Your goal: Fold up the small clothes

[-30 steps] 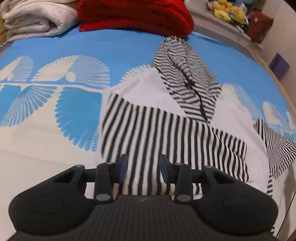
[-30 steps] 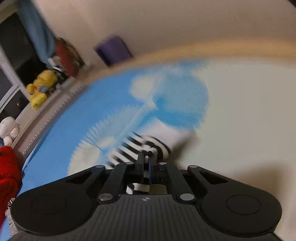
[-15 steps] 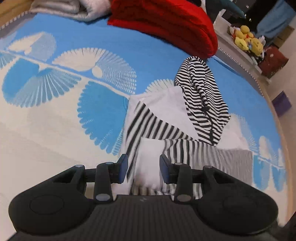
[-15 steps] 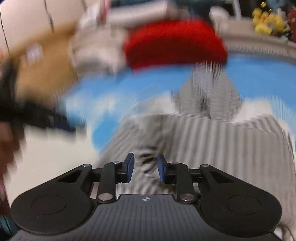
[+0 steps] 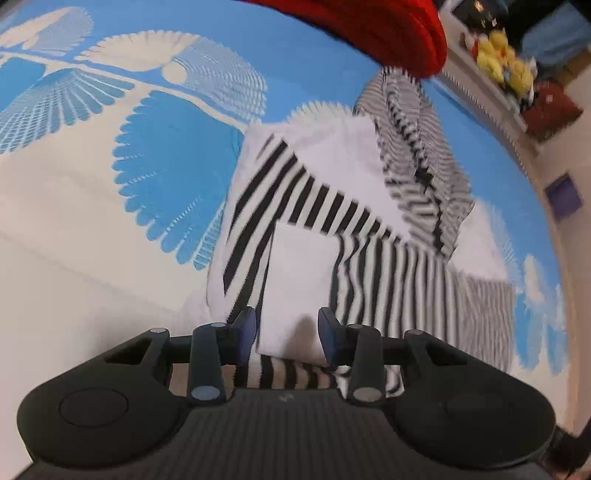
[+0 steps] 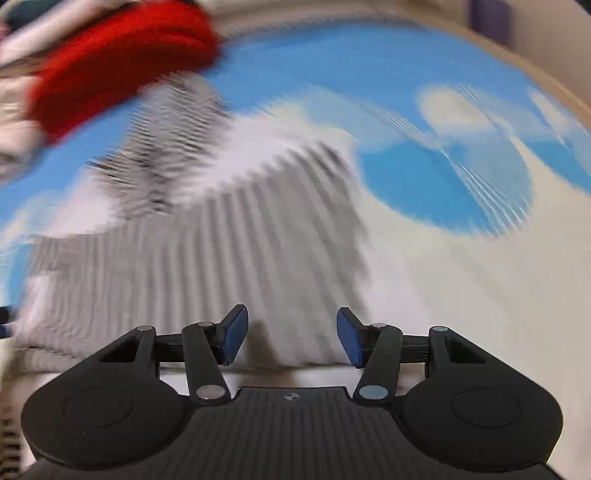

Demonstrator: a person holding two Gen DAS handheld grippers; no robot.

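A striped hooded garment [image 5: 332,206] lies half-folded. The left gripper [image 5: 287,334] hovers, fingers apart, holding nothing; the right gripper [image 6: 291,338] is opening, empty. Grip both hem corners evenly before folding.

Right wrist view motion-blurred, striped garment [image 6: 207,258] smeared, red blanket [image 5: 369,22] cut off at top edge
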